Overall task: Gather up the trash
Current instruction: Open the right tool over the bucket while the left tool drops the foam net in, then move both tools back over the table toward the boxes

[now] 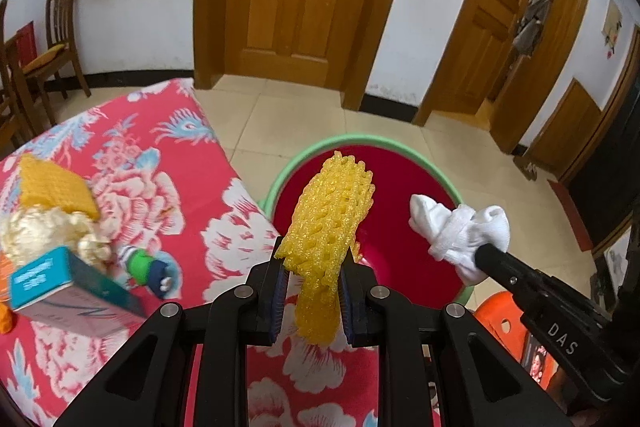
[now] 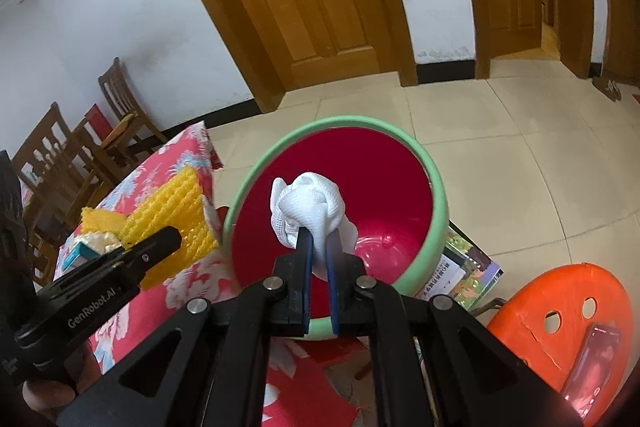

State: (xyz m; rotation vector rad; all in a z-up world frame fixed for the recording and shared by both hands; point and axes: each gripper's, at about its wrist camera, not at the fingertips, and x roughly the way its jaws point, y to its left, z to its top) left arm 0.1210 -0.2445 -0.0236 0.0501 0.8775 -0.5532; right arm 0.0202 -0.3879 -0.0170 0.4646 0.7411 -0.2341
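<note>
The left gripper [image 1: 313, 269] pinches yellow foam netting [image 1: 328, 211] and the right gripper [image 2: 319, 247] pinches a white rag [image 2: 310, 213], both above the bin [image 2: 436, 203] (netting nearer the rim); released early, the netting could catch the rim and fall outside.

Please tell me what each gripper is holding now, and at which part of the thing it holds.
The left gripper pinches the yellow foam net near its lower middle. The right gripper pinches the bunched white cloth at its lower part.
</note>
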